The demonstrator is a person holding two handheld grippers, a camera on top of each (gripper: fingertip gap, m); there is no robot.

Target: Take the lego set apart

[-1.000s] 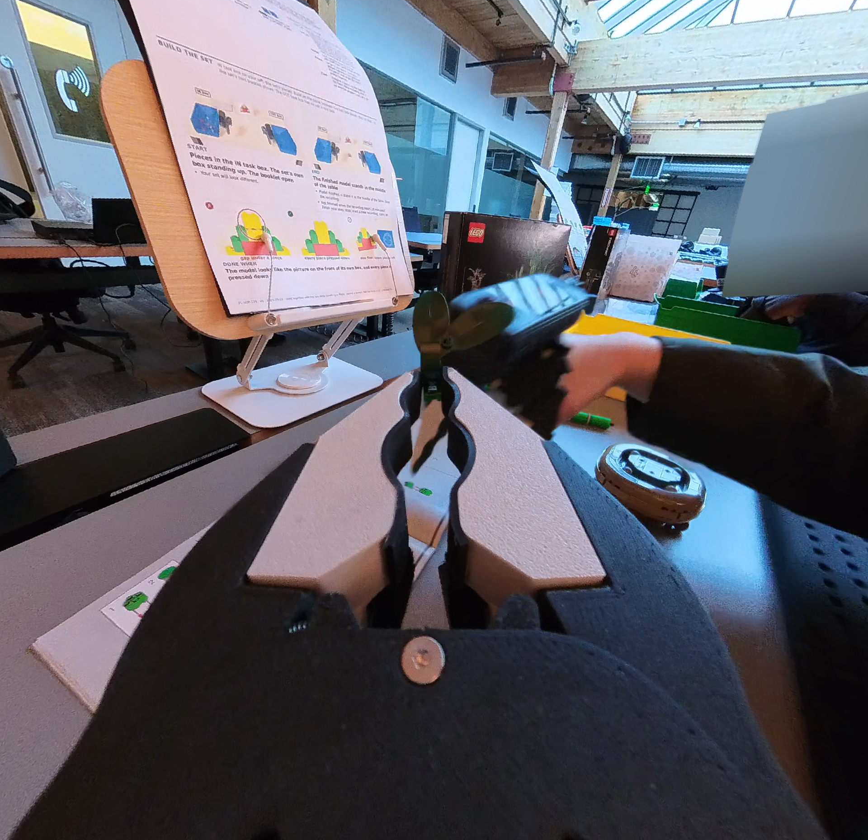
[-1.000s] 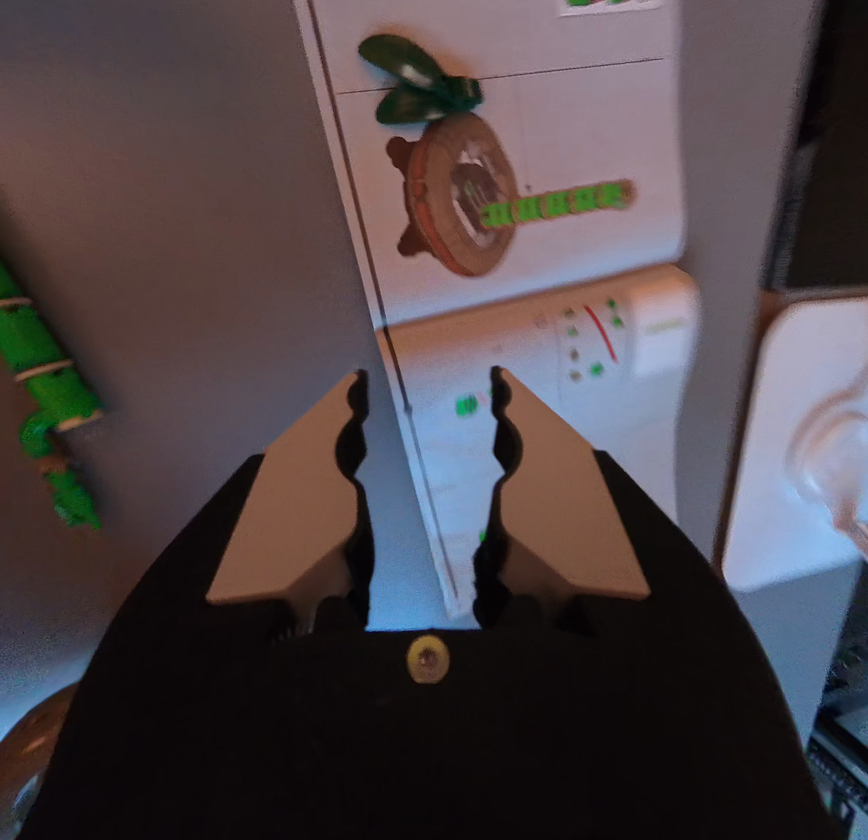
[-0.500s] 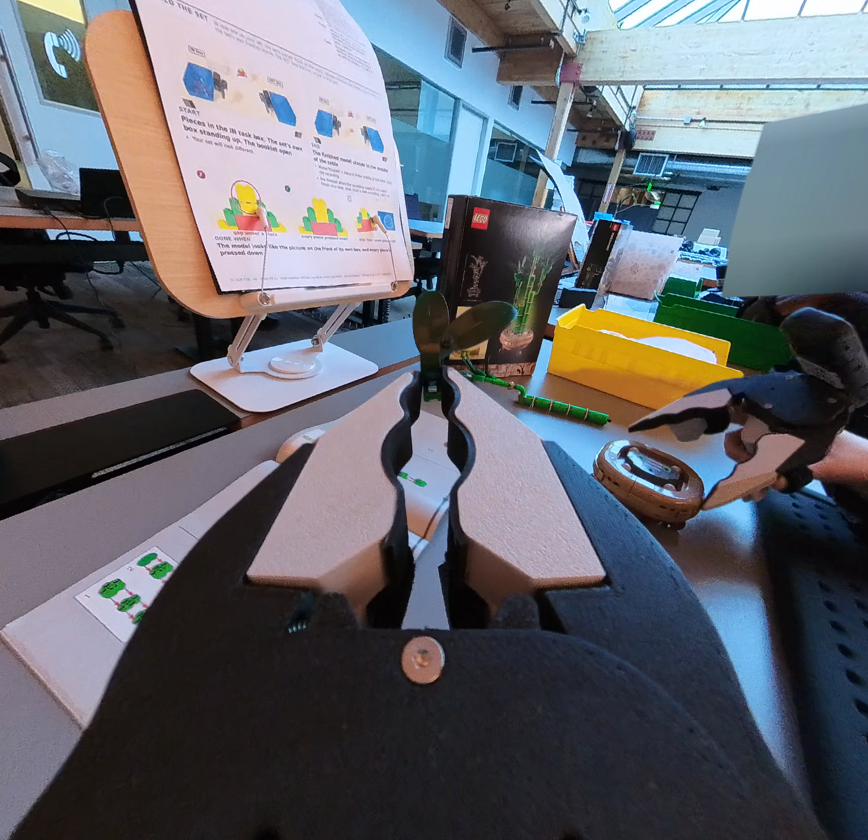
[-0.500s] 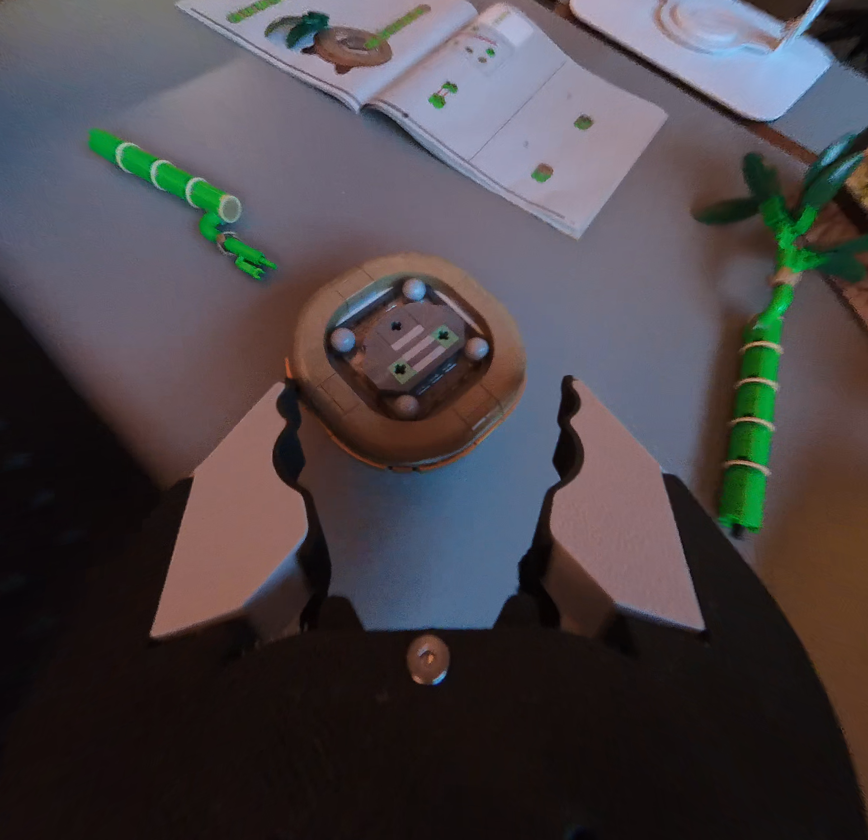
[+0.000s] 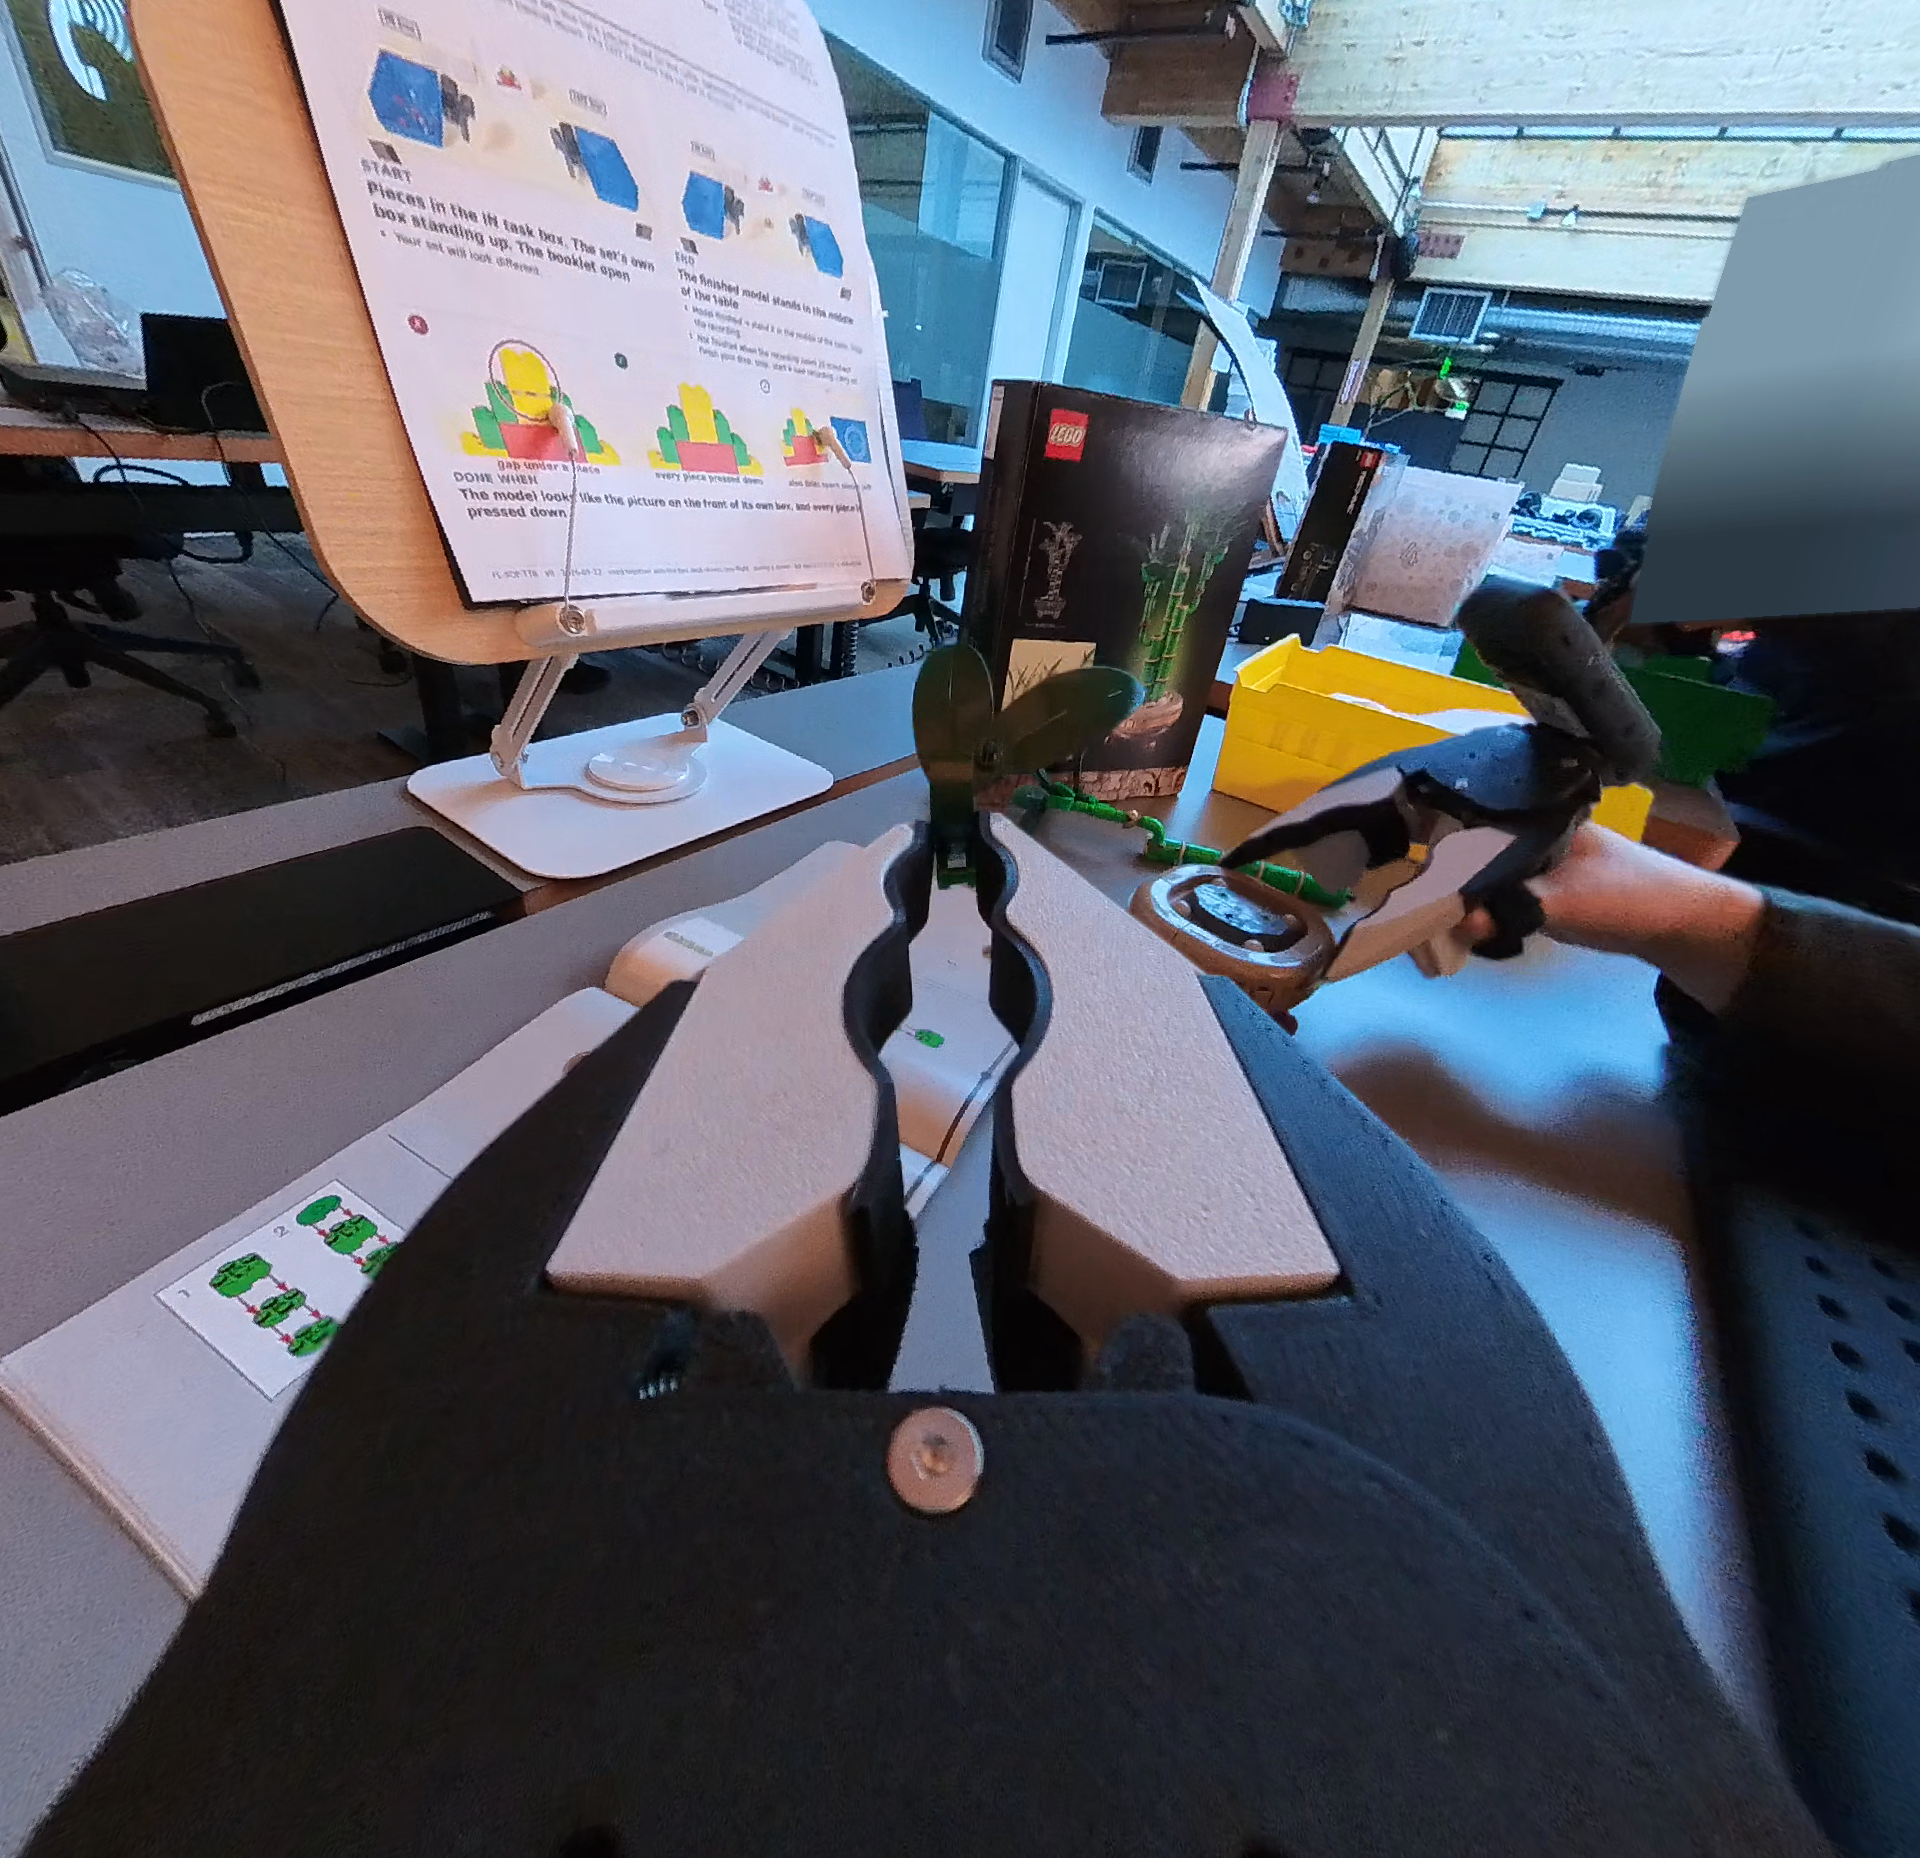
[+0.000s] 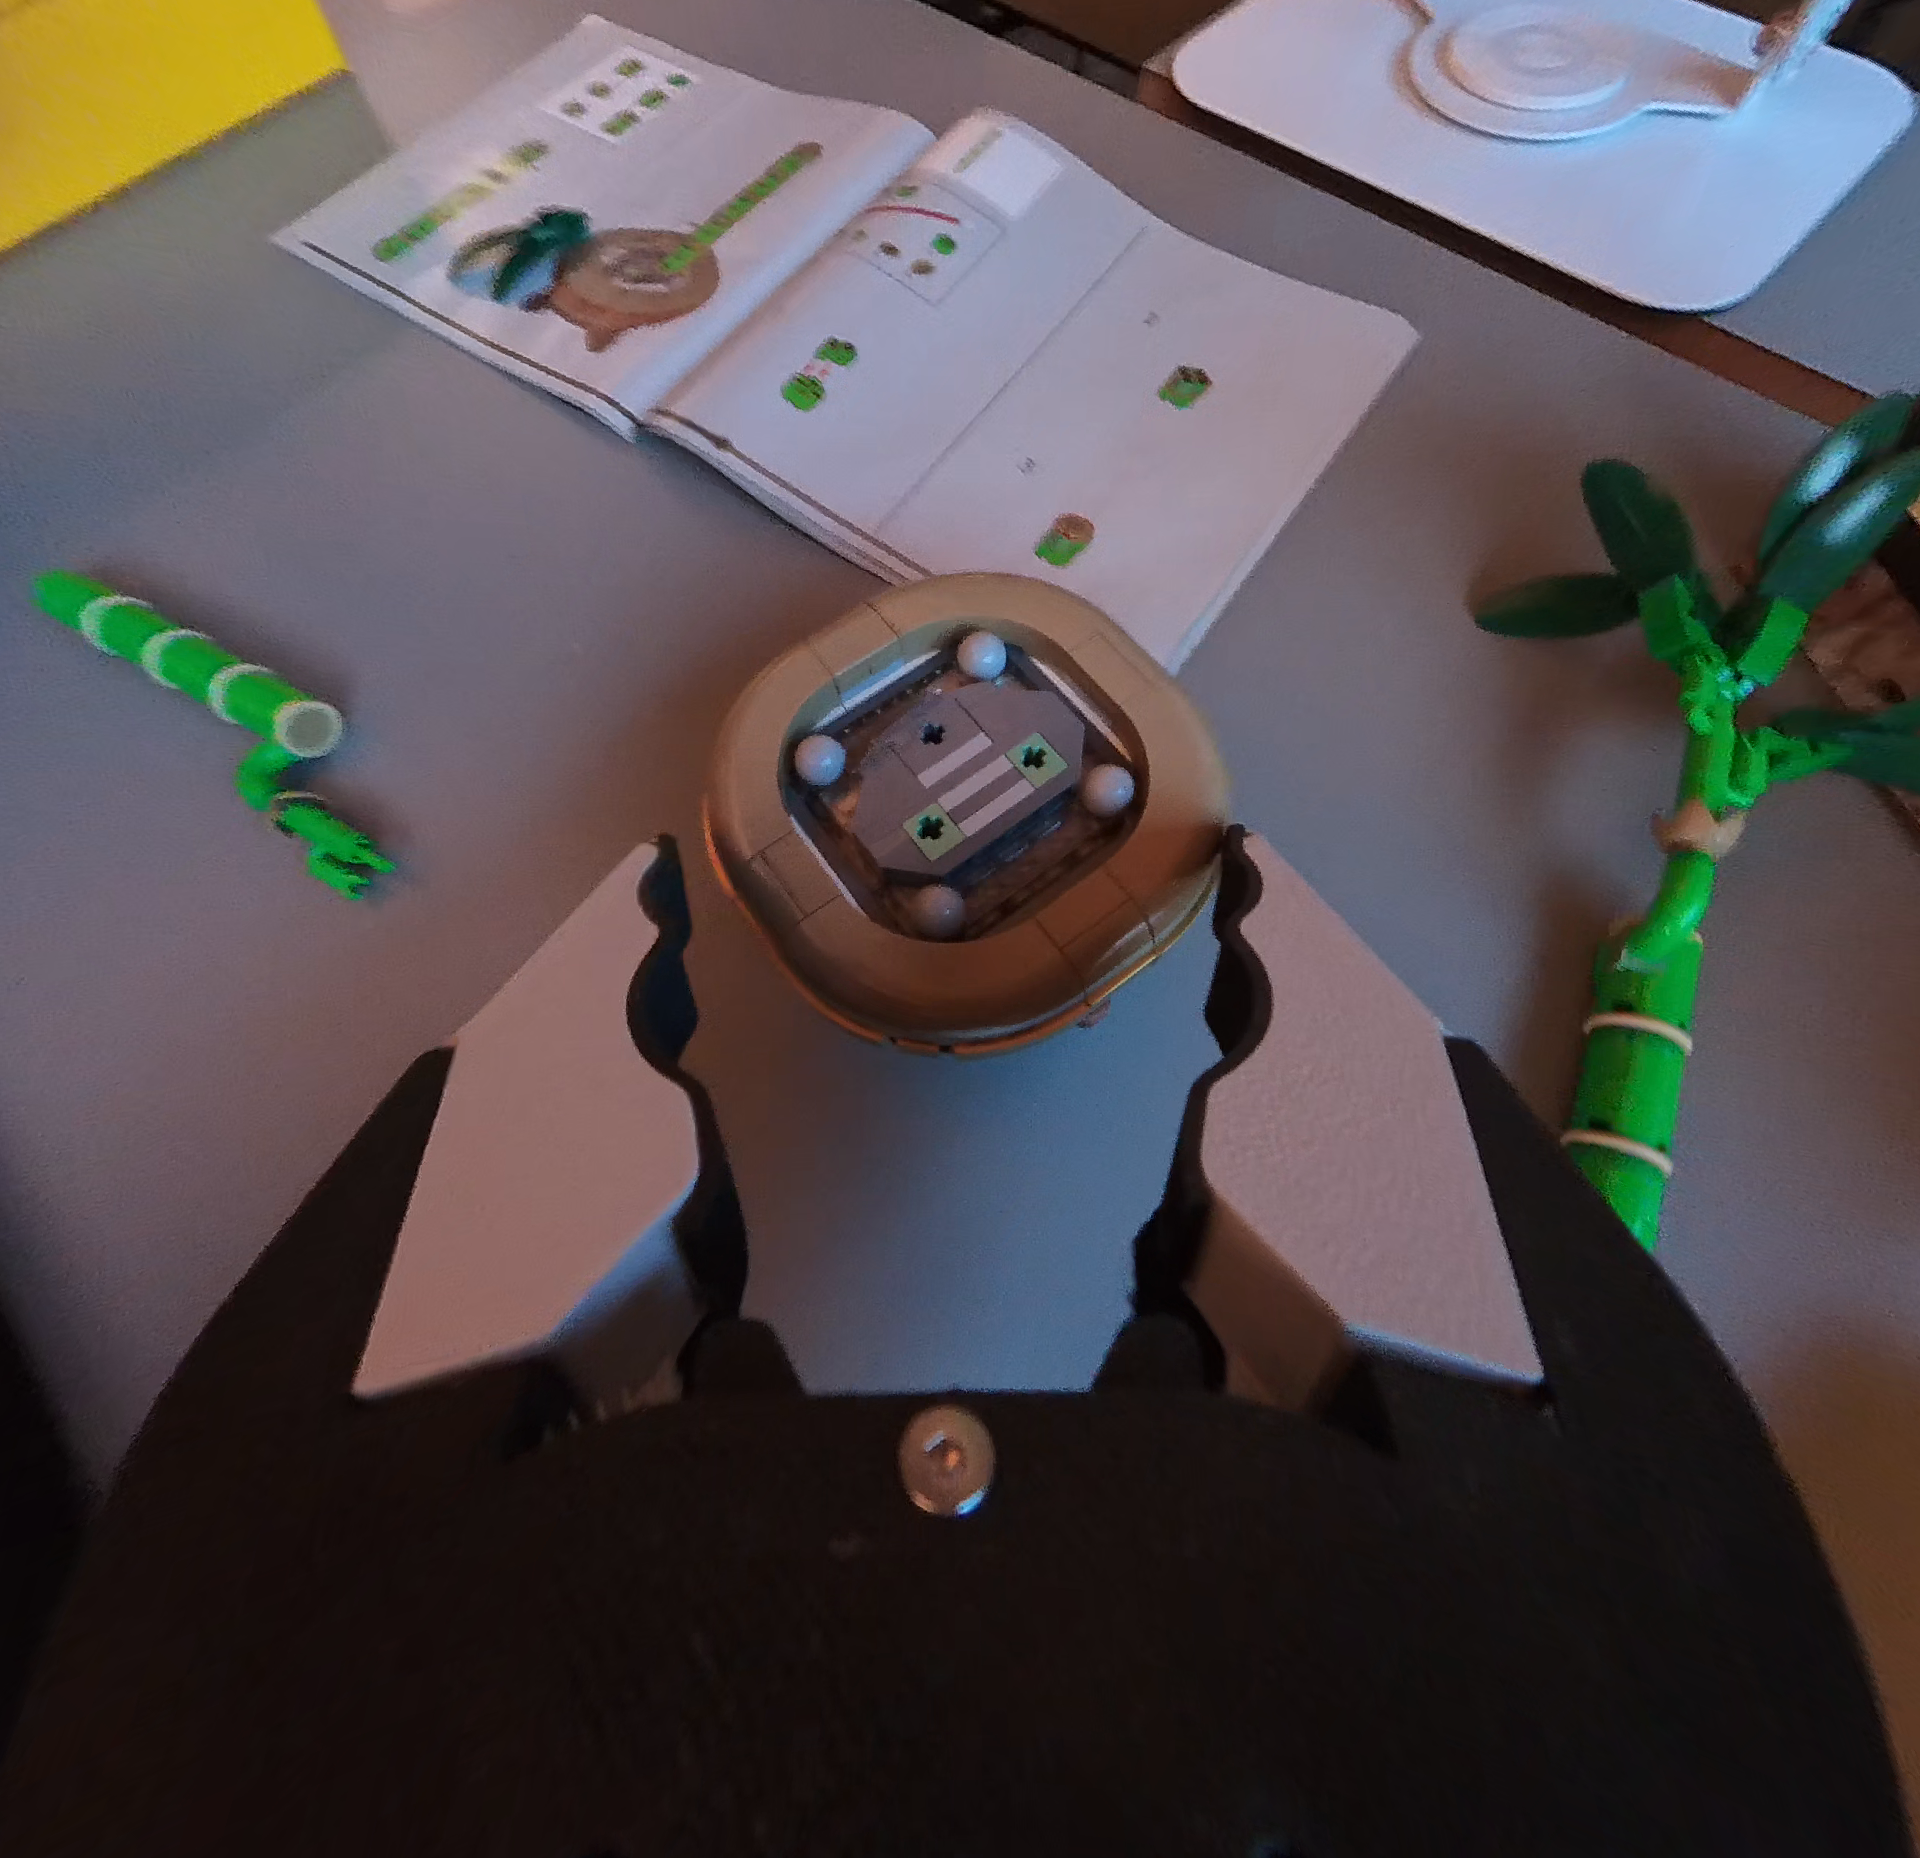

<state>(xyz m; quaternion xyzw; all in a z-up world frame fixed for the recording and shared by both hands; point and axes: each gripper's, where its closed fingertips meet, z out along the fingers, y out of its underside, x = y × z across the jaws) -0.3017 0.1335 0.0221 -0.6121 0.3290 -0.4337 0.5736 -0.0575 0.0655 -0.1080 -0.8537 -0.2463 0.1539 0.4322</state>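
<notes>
My left gripper (image 5: 956, 852) is shut on the short green stem of a dark green leaf piece (image 5: 997, 717) and holds it upright above the open booklet (image 5: 935, 1070). My right gripper (image 6: 951, 847) is open, with its fingertips on either side of the near edge of the round brown lego pot base (image 6: 966, 800) on the grey table. I cannot tell whether they touch it. In the left wrist view the right gripper (image 5: 1288, 909) straddles that base (image 5: 1231, 925). A plain bamboo stalk (image 6: 177, 655) lies left of the base. A leafy bamboo stalk (image 6: 1662, 925) lies to its right.
The instruction booklet (image 6: 831, 281) lies open beyond the base. A white stand foot (image 6: 1558, 94) carries a wooden board with a sheet (image 5: 582, 281). The black set box (image 5: 1122, 582) and a yellow bin (image 5: 1340, 738) stand at the back. A person's sleeve (image 5: 1818, 1029) crosses the right side. Left tips to right tips: about 30 cm. The leafy bamboo stalk (image 6: 1662, 925) lies some 9 cm from my right tips, 40 cm from my left tips.
My right gripper came away from over the booklet, dropped to the pot base and opened wider around it. My left gripper still holds the leaf piece in about the same place.
</notes>
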